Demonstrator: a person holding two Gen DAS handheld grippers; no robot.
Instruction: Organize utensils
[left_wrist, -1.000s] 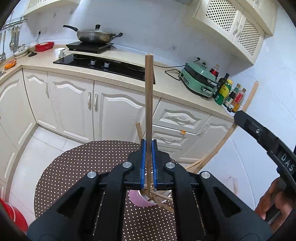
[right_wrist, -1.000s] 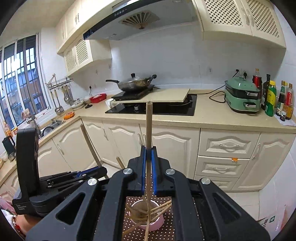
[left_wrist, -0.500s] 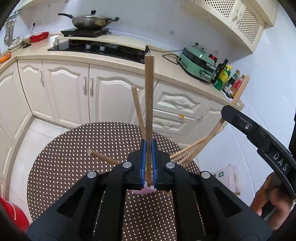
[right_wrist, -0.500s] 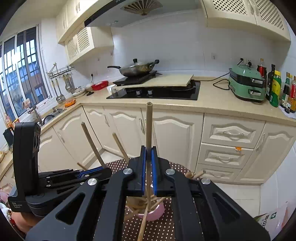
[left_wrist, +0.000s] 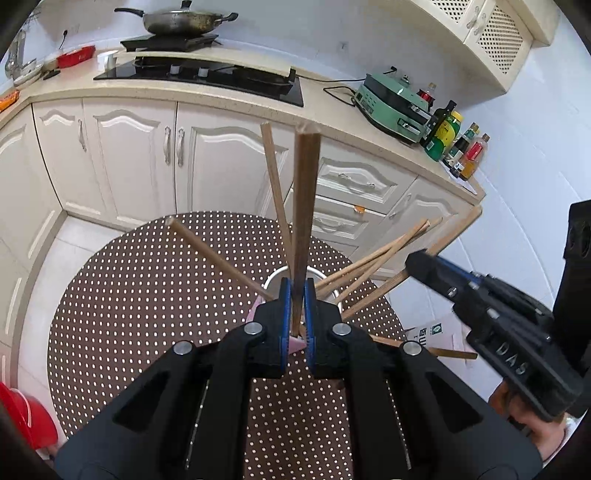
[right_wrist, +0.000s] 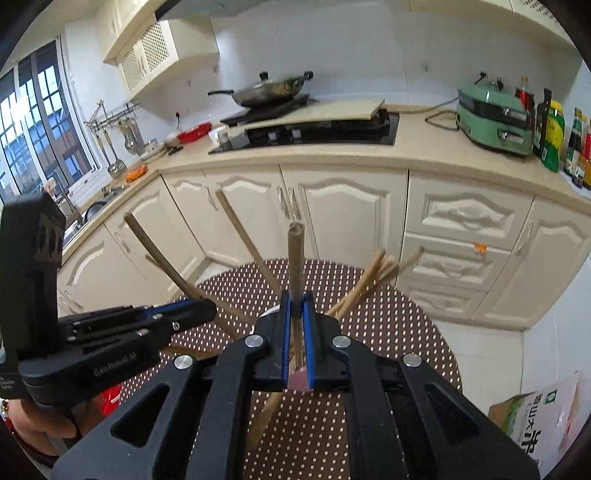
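Left tongs (left_wrist: 295, 295) and right tongs (right_wrist: 296, 306) each clench a chopstick (left_wrist: 304, 206) over the cup (left_wrist: 275, 280); only the right view shows the window (right_wrist: 22, 125).

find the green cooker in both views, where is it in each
Left wrist: the green cooker sits upper right on the counter, just left of the bottles.
Right wrist: the green cooker sits far right on the counter, again left of the bottles.
Shared landmark: the wok on the stove.
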